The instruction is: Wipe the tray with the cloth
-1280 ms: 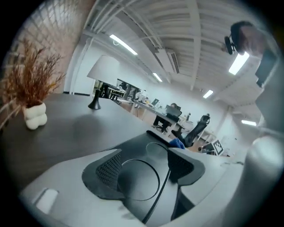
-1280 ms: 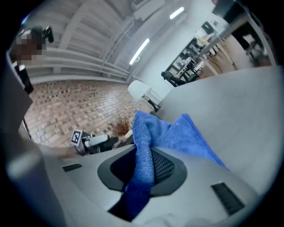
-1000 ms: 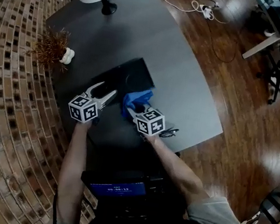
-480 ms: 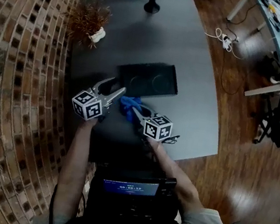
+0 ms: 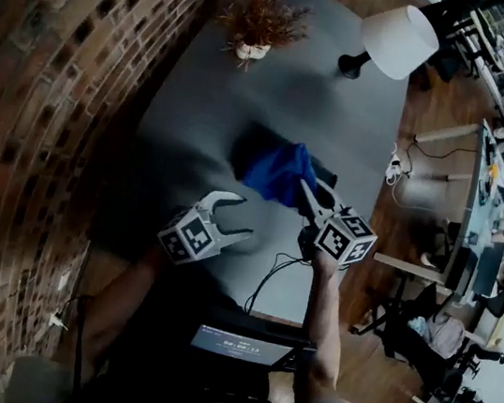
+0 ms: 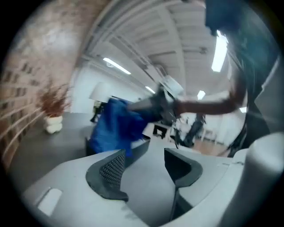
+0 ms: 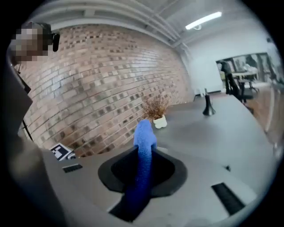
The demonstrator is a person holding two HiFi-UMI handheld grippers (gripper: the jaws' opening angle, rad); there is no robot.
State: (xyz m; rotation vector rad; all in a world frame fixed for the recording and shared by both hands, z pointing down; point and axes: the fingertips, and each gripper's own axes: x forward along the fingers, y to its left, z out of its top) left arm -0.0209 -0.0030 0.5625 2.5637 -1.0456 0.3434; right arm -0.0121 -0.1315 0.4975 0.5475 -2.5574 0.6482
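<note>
A black tray (image 5: 248, 144) lies on the dark table, mostly hidden behind the blue cloth (image 5: 279, 171). My right gripper (image 5: 303, 189) is shut on the cloth and holds it in the air over the tray. In the right gripper view the cloth (image 7: 143, 142) is pinched between the jaws and sticks up past them. My left gripper (image 5: 244, 217) is near the table's front edge, short of the tray. Its jaws have just been closing, but they are open with nothing between them. From the left gripper (image 6: 144, 155), the hanging cloth (image 6: 113, 126) and the tray's rim (image 6: 138, 149) are just ahead.
A dried plant in a white pot (image 5: 258, 22) and a white lamp (image 5: 396, 38) stand at the table's far end. A cable (image 5: 271, 275) runs over the near edge. A brick wall (image 5: 55, 70) runs along the left. A screen (image 5: 243, 344) sits below the grippers.
The right gripper has lifted the cloth off the table to above the tray. The left gripper has drawn back from the tray and its jaws have narrowed. The head view has swung round.
</note>
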